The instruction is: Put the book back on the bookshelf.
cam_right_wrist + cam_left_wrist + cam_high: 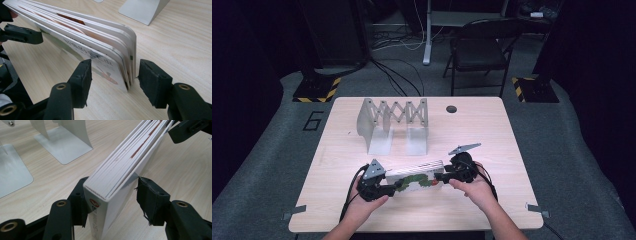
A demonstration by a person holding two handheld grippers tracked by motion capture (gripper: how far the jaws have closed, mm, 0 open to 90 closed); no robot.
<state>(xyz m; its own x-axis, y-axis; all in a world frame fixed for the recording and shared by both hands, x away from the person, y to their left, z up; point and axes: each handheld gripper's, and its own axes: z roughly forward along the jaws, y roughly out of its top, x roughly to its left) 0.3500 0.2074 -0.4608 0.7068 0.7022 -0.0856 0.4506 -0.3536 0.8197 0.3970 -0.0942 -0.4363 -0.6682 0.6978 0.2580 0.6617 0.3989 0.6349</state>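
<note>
The left gripper [388, 189] sits at the near left of the table [492, 130], its fingers [79, 202] astride the spine end of a board book [414, 179]. In the left gripper view one pad lies against the cover by the spine, while a narrow gap shows between the other pad and the book, so the fingers are partly open around it and not clamped. The book stands on its long edge near the table's front, between the two grippers, its top leaning a little; its lower edge is cut off in the left gripper view. The cover print is too small to read from above. The right gripper [441, 177] meets the book's other end. In the right gripper view its fingers [81, 77] straddle the fanned page corners, with slim gaps on both sides; whether either pad touches is hard to tell. Behind the book stands a metal rack [393, 122], cut off in both gripper views.
</note>
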